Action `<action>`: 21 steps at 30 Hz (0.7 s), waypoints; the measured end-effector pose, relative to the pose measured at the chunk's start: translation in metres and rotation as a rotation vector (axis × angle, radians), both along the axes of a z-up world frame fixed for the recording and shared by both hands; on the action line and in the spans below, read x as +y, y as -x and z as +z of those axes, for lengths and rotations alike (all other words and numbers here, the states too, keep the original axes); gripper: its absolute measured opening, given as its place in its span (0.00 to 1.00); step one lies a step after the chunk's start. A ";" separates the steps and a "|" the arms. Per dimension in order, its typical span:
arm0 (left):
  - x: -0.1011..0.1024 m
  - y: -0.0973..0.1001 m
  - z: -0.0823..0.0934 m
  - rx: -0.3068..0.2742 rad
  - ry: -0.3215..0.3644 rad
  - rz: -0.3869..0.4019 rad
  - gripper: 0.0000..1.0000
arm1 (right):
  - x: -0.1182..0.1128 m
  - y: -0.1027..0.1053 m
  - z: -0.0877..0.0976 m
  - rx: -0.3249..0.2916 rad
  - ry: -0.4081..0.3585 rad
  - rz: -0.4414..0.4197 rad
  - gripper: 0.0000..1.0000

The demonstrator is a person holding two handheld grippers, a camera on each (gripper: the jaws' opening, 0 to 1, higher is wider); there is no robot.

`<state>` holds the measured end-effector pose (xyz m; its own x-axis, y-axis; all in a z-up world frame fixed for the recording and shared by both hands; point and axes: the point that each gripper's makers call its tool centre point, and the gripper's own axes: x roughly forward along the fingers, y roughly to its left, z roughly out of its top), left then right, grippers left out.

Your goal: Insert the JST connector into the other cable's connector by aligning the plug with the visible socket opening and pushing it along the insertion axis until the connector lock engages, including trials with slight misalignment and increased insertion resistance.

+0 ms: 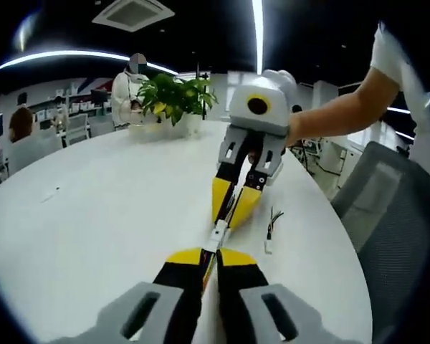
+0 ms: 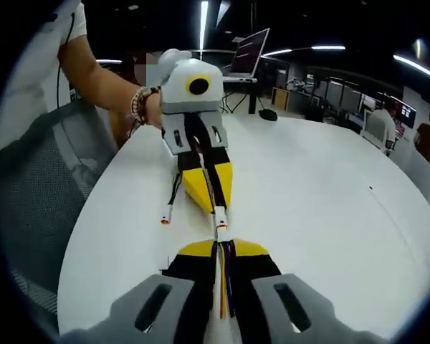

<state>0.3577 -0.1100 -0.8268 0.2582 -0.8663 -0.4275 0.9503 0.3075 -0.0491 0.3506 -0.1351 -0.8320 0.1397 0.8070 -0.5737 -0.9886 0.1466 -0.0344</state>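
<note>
The left gripper [image 1: 205, 256] is clamped on one cable, the right gripper [image 2: 222, 247] on the other; their connectors [image 1: 219, 233] are met above the white round table [image 1: 93, 215]. A spare cable [image 1: 271, 228] is laid nearby, a potted plant [image 1: 173, 97] beyond.

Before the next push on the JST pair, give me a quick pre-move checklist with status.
1. Left gripper shut on its cable: ok, wires run out between the jaws.
2. Right gripper shut on its cable: ok, coloured wires sit between the jaws.
3. White connectors face each other between the gripper tips: ok, nearly in line.
4. Plug seated, lock engaged: cannot tell, the joint is too small to read.
5. Spare cable lies beside the path on the white table, apart from the grippers: ok.
6. Exact axis alignment: cannot tell.
</note>
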 end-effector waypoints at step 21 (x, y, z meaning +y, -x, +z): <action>0.006 0.005 0.009 0.003 0.008 0.001 0.01 | 0.006 0.003 0.005 -0.010 0.023 0.015 0.05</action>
<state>0.3528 -0.1041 -0.8181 0.2575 -0.8696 -0.4213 0.9499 0.3078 -0.0549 0.3476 -0.1287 -0.8271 0.1335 0.7957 -0.5908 -0.9903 0.1310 -0.0473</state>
